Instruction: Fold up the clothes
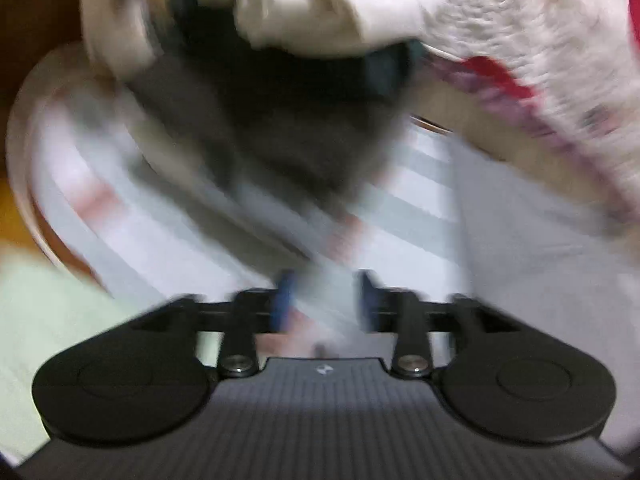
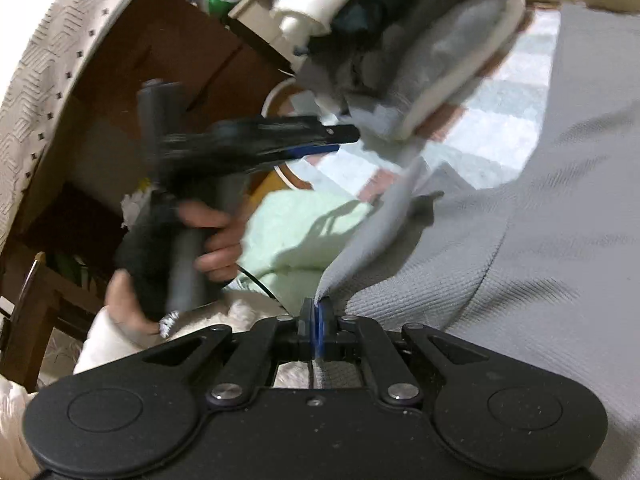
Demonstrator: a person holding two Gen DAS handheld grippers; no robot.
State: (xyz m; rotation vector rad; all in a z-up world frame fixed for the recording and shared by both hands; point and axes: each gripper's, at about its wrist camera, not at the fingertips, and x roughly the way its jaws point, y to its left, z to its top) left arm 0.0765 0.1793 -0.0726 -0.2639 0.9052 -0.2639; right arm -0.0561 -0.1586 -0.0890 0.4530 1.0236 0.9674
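A grey waffle-knit garment [image 2: 520, 248] lies spread over the checked table cover [image 2: 492, 128]. My right gripper [image 2: 318, 322] is shut on a raised edge of it, and the cloth rises in a fold from the pads. In the right wrist view a hand [image 2: 216, 240] holds my left gripper [image 2: 348, 140] near a corner of the garment, in front of the pile. In the blurred left wrist view that gripper [image 1: 325, 300] stands open, its blue pads [image 1: 282, 300] apart over the cover, with the grey garment [image 1: 520, 260] to its right.
A pile of folded clothes [image 2: 420, 40], cream, dark and grey, sits at the back of the table; the folded pile [image 1: 320, 12] fills the top of the left view. A pale green towel [image 2: 296, 232] lies at the left. A white and red quilted cloth [image 1: 540, 60] lies at the right.
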